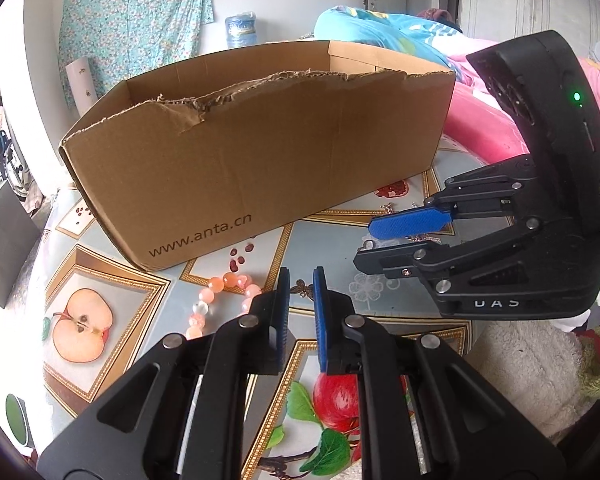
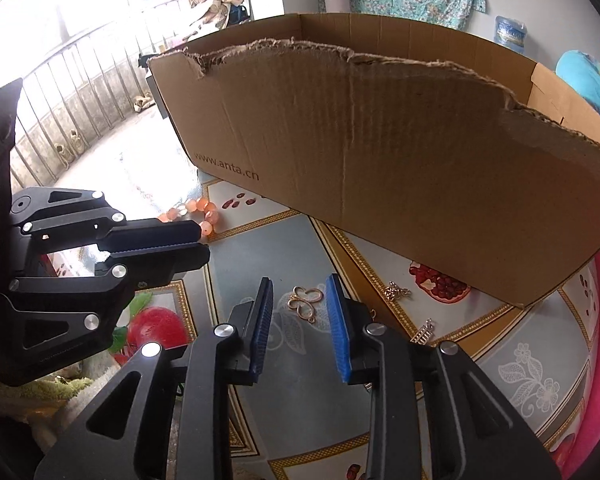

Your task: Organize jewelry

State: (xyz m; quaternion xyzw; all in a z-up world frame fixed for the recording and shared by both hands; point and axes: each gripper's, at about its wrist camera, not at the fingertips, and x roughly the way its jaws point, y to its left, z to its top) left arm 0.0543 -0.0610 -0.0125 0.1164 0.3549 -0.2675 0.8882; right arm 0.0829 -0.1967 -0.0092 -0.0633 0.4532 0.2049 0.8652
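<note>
A torn brown cardboard box (image 1: 260, 152) stands on the table; it also shows in the right wrist view (image 2: 400, 152). A pink bead bracelet (image 1: 224, 296) lies just left of my left gripper (image 1: 301, 280), which is open a little and empty above a small bronze charm (image 1: 302, 289). My right gripper (image 2: 299, 289) is open and empty around a gold clover pendant (image 2: 305, 300). A silver chain piece (image 2: 397, 290) and a silver ladder earring (image 2: 423, 332) lie to its right. The right gripper shows in the left view (image 1: 362, 240), the left gripper in the right view (image 2: 202, 245).
The table carries a fruit-print cloth (image 1: 84, 320). A pink cushion (image 1: 488, 128) and bedding lie behind the box on the right. A white fluffy towel (image 1: 528, 364) lies at the table's right edge. A railing (image 2: 72, 92) stands far left.
</note>
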